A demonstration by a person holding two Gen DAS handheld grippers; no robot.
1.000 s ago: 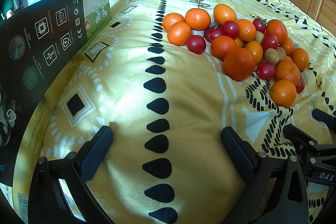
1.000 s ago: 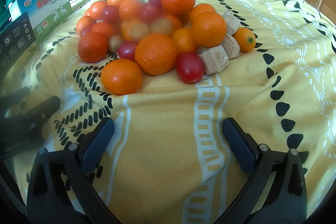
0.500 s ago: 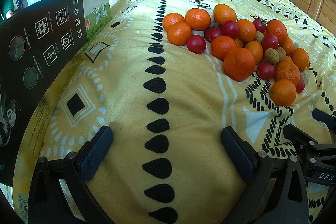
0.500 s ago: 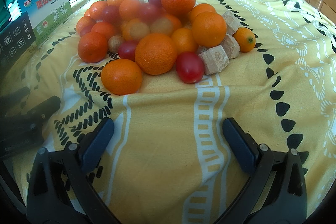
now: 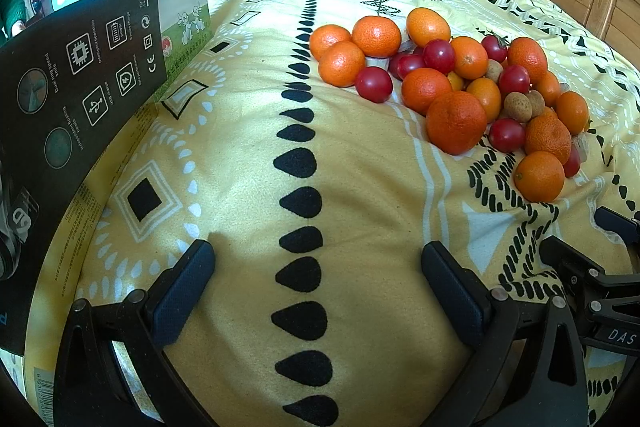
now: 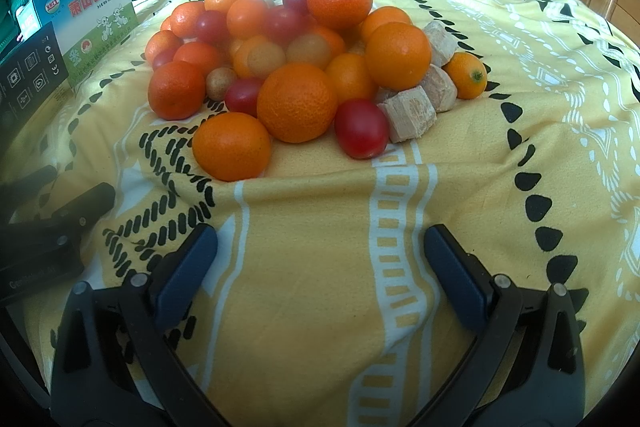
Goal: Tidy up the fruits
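Tan cubes [image 6: 412,113] beside fruit pile [image 6: 296,103] (right wrist only, mostly).

Bare blanket [image 5: 360,187]; boxes [image 5: 80,67] leftward

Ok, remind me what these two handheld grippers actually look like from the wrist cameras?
Both match: the left gripper and right gripper have black plastic scissor-style frames with silver rivets and dark blue textured pads. White lettering marks the right gripper's body in the left view. No cables, hands or sleeves show.
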